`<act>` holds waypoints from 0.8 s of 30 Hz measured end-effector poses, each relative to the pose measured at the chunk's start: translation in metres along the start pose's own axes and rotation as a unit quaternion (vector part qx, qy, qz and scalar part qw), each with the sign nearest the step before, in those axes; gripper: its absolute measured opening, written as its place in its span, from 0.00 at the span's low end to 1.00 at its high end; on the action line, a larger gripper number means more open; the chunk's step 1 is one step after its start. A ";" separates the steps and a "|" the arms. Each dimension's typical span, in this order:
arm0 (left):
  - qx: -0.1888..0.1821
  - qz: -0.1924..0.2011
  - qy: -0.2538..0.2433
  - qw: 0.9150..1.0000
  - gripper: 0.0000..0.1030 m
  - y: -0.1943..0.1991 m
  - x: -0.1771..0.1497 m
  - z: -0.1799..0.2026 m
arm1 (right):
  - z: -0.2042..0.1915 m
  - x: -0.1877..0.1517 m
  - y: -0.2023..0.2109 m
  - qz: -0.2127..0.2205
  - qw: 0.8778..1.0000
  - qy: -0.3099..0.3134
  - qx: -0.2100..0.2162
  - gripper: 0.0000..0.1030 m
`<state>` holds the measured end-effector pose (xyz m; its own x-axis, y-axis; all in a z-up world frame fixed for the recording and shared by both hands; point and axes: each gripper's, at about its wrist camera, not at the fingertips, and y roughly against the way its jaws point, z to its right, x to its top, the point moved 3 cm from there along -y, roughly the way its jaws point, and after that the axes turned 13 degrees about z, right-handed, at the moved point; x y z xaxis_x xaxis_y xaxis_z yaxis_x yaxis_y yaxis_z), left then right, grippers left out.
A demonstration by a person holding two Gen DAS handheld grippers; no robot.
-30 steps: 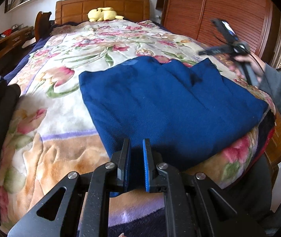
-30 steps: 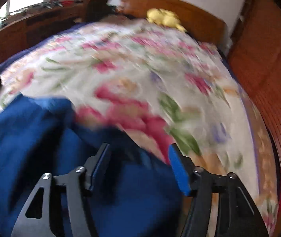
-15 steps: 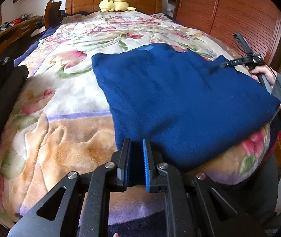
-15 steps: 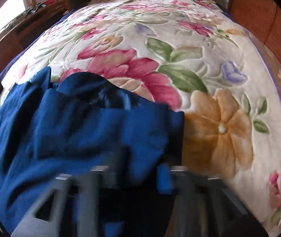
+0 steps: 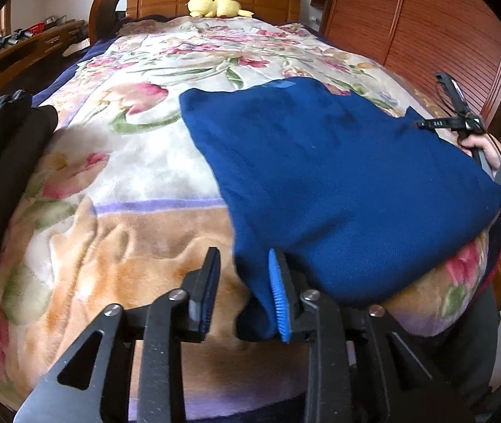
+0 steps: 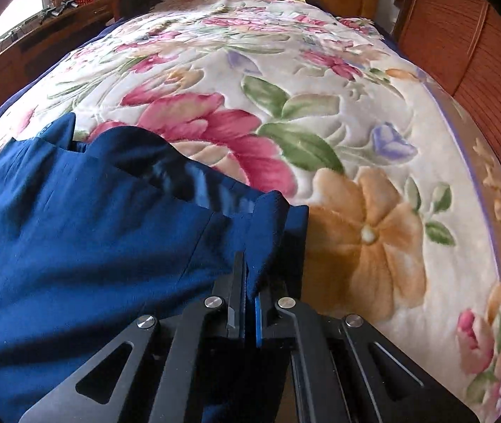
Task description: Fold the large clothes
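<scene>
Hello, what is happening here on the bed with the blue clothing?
A person is folding a large blue garment spread on a floral blanket on the bed. The right gripper is shut on a fold at one edge of the garment. The left gripper is opening at the near corner; the cloth hangs between its jaws against one pad. A yellow plush toy lies by the headboard.
</scene>
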<state>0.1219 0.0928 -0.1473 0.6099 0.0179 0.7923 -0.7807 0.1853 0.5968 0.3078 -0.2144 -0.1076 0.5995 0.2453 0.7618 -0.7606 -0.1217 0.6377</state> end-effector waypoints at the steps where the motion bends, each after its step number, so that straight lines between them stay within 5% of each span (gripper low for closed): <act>1: 0.028 0.002 -0.006 1.000 0.30 0.001 0.002 -0.007 | 0.000 0.000 0.000 0.000 1.000 0.002 0.000 0.02; 3: 0.070 -0.002 -0.018 0.997 0.30 -0.001 0.006 -0.019 | 0.000 -0.001 -0.001 0.000 1.000 0.005 -0.001 0.02; 9: 0.048 -0.041 0.010 0.998 0.30 -0.021 -0.001 -0.058 | 0.001 -0.004 -0.001 0.005 1.000 0.005 0.000 0.02; 16: 0.055 -0.041 -0.015 0.998 0.30 -0.026 -0.002 -0.049 | 0.000 -0.006 -0.003 0.007 1.000 0.008 -0.002 0.02; 24: 0.020 -0.047 0.006 0.999 0.31 -0.026 -0.005 -0.052 | 0.000 -0.007 -0.004 0.010 1.000 0.014 -0.005 0.02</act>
<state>0.1463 0.1392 -0.1728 0.6819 0.0133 0.7313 -0.7247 0.1474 0.6731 0.3066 -0.2154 -0.1149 0.5774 0.2698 0.7706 -0.7745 -0.1176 0.6215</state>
